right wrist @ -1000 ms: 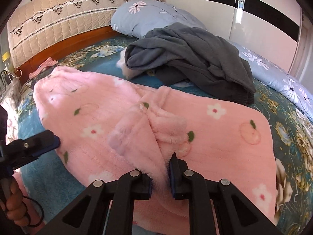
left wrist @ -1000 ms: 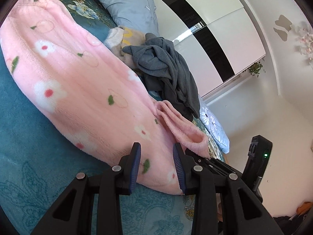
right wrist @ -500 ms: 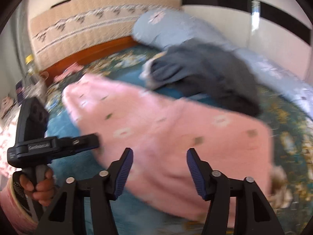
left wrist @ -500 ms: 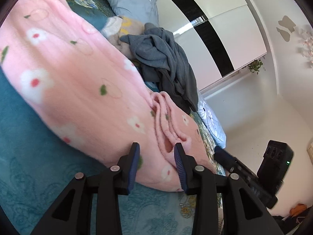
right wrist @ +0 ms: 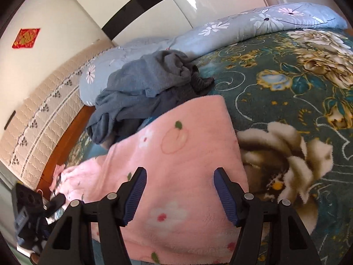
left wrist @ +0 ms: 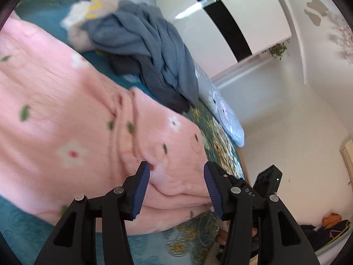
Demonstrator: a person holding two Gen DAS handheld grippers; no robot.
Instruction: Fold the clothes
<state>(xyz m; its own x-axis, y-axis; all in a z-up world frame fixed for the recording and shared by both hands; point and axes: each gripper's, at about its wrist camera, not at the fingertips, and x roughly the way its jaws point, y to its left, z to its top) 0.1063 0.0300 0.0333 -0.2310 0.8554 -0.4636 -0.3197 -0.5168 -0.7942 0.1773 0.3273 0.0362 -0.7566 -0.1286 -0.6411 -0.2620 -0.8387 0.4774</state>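
A pink fleece garment [left wrist: 66, 101] printed with flowers and leaves lies spread on the bed, with a lengthwise fold ridge [left wrist: 123, 119] along its middle. My left gripper [left wrist: 176, 174] hovers over the layered near edge at the garment's right end. Its jaws are opening and the pads touch no cloth. In the right wrist view the same pink garment [right wrist: 183, 145] fills the foreground. My right gripper [right wrist: 179, 176] stands open above its flat end, gripping nothing.
A crumpled grey garment [right wrist: 145, 81] lies heaped behind the pink one, partly on a cream and yellow item [left wrist: 88, 11]. A light blue flowered pillow [right wrist: 242, 28] lies along the back. The teal floral bedspread [right wrist: 286, 84] extends right. A quilted headboard [right wrist: 44, 114] stands at the left.
My right gripper let go of the pink fold, opened wide, rolled and swung toward the garment's other end. My left gripper opened wider and moved along the garment toward its right end.
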